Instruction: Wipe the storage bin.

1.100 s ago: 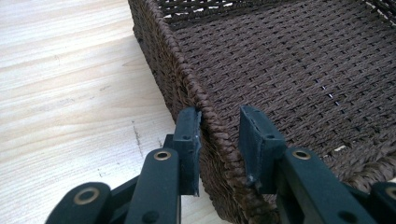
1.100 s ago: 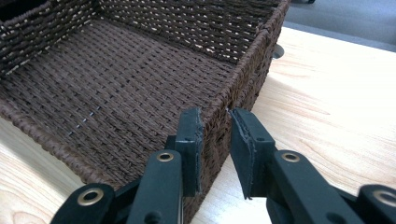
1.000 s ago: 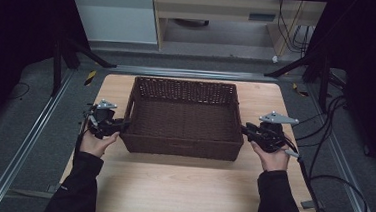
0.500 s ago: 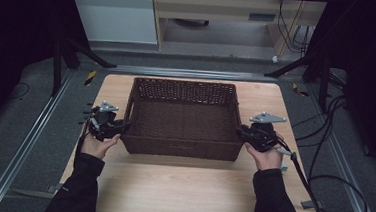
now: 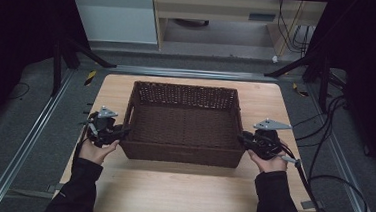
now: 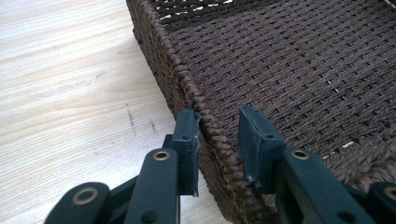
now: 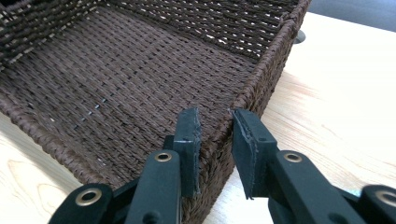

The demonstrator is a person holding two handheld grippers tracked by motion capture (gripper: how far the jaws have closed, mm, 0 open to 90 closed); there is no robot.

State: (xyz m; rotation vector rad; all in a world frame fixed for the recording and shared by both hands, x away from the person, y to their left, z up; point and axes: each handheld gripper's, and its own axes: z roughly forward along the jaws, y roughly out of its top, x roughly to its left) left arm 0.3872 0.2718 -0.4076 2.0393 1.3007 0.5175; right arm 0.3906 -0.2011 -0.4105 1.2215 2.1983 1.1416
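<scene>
On the light wooden table (image 5: 180, 185), a dark brown woven basket (image 5: 183, 128) sat near the middle, long sides running left to right, its near wall facing the person. The left gripper (image 5: 122, 130) was at the basket's left wall and the right gripper (image 5: 242, 138) at its right wall, each held in a hand reaching in from the near edge.

In the left gripper view, the left gripper (image 6: 218, 140) straddled the braided rim of the basket (image 6: 299, 70), one jaw outside the wall and one inside. The outer pad lay against the rim; the inner pad stood a little clear of it, with a visible gap. The jaws were part-way spread, not clamped.

In the right gripper view, the right gripper (image 7: 215, 142) straddled the opposite rim of the basket (image 7: 116, 79) in the same fashion. The inner pad was close against the weave; the outer pad stood slightly off the wall over the table (image 7: 336, 93). Whether the inner pad actually pressed could not be determined. The jaws were part-way spread.

The basket's interior showed bare woven floor and walls in both gripper views. The basket rested flat on the table.
</scene>
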